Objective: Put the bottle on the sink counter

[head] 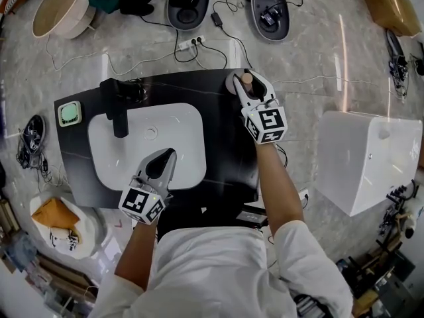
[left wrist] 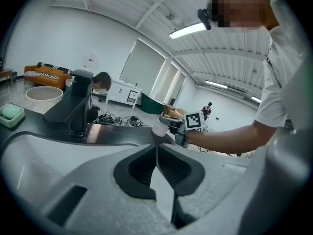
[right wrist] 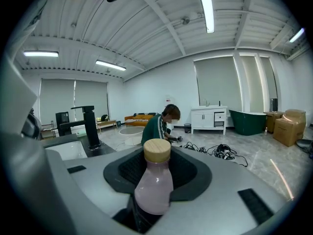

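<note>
Industrial hall, prob. fixtures lab: loose toilets (head: 188, 5), green tub (right wrist: 249, 121), vanity (right wrist: 209, 119), cables (right wrist: 222, 152) on floor.

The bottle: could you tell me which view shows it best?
The right gripper view: the bottle fills its centre between the jaws, pale pink body and tan cap clear. The head view shows mostly its cap from above; the left gripper view shows it small and far off.

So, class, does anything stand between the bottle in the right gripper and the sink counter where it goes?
Nothing visible does. The right gripper holds the bottle over the sink counter's bare far right corner. The faucet and green soap dish stand away at its left.
</note>
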Action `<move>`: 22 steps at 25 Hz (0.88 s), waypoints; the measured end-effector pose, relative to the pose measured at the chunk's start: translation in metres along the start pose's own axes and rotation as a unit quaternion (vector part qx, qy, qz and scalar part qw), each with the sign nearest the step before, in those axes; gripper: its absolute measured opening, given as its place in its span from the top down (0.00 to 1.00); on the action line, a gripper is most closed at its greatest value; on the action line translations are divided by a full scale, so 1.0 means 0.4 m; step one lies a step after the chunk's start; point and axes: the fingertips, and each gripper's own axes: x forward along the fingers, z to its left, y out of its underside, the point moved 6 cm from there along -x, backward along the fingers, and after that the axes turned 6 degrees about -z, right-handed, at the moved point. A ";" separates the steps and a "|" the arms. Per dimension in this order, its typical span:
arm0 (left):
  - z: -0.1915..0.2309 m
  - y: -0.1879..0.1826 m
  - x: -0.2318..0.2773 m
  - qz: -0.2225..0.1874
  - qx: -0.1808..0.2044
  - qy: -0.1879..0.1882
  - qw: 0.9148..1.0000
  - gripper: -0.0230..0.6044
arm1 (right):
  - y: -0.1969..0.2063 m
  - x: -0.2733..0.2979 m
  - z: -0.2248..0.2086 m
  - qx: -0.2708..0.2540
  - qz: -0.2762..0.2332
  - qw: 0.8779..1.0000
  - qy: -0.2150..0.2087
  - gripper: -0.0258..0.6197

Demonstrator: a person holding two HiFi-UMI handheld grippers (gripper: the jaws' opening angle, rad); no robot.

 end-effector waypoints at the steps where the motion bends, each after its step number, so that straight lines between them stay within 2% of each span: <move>1: 0.000 0.000 0.001 0.000 0.000 -0.001 1.000 0.92 | 0.001 0.000 -0.002 -0.001 0.000 1.000 0.000 0.75; 13: -0.017 0.011 -0.003 0.003 0.001 0.003 1.000 0.92 | 0.004 -0.004 0.010 -0.026 -0.002 1.000 -0.004 0.75; 22: -0.018 0.020 -0.019 0.001 0.001 0.006 1.000 0.92 | 0.009 -0.002 0.016 -0.032 -0.005 0.999 0.010 0.75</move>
